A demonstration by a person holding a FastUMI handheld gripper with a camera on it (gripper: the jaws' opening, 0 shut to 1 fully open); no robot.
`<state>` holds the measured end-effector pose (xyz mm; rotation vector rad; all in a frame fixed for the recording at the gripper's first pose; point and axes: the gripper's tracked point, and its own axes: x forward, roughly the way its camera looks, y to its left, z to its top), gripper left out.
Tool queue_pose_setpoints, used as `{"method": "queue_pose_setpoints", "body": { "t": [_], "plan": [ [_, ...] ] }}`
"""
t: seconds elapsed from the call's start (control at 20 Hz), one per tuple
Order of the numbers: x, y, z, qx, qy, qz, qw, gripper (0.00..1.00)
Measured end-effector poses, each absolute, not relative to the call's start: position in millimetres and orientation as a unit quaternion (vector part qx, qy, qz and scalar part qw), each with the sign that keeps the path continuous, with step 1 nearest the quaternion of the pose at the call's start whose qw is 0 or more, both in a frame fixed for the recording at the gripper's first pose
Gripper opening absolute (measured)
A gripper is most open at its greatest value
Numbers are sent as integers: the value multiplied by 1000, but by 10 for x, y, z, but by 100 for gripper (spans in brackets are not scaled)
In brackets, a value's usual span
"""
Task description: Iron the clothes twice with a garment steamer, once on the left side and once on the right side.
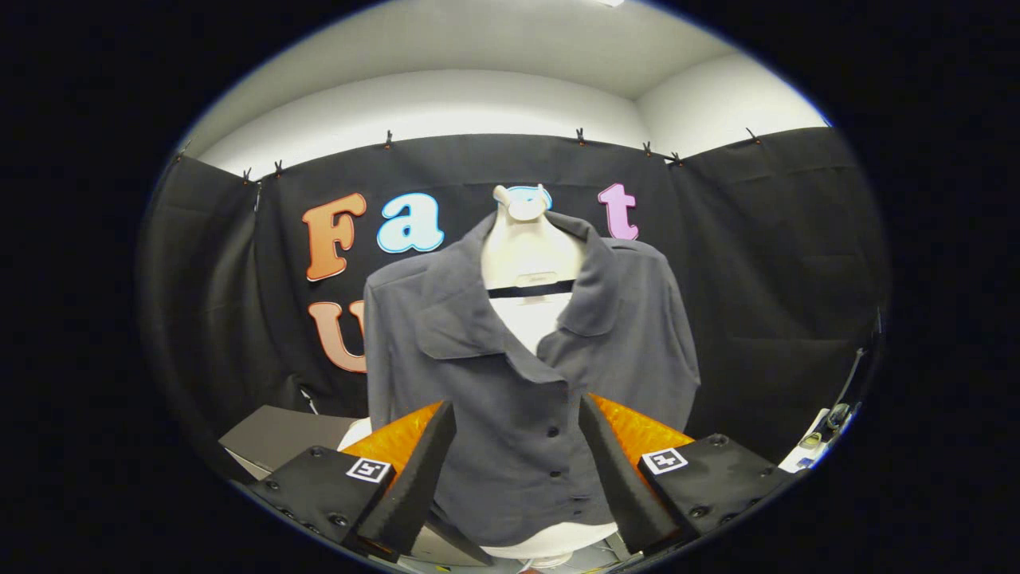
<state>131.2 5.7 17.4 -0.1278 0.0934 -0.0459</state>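
Gripper view gave us the gripper with its two fingers spread wide apart and nothing held between them. Each finger carried a small square black-and-white marker tag on its housing; we could make out the pattern but no readable words.

Just ahead of the fingers, and framed in the gap between them, stood a dark grey shirt on a cream mannequin torso. The shirt hung upright and was buttoned down the front, with its button placket running down between the two fingertips. Its collar lay open, showing the mannequin's neck, a dark band across the chest and a white patch below that. A small plate sat on the mannequin's chest just above the band, but any writing on it was too small for us to read. The white lower edge of the torso showed under the shirt's hem, close to the fingers.

Beyond the left finger lay a grey flat box. Beyond the right finger, well off to the side, some small items were too blurred to tell apart.
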Motion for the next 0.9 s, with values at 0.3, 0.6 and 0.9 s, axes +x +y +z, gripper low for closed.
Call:
{"method": "queue_pose_setpoints", "body": {
  "t": [0.3,0.6,0.9],
  "plan": [
    [1377,377,-581,-5,124,3,992,99],
    [1612,1872,-1432,-46,178,102,978,98],
    [2198,2850,-2209,-121,197,113,966,99]
  ]
}}
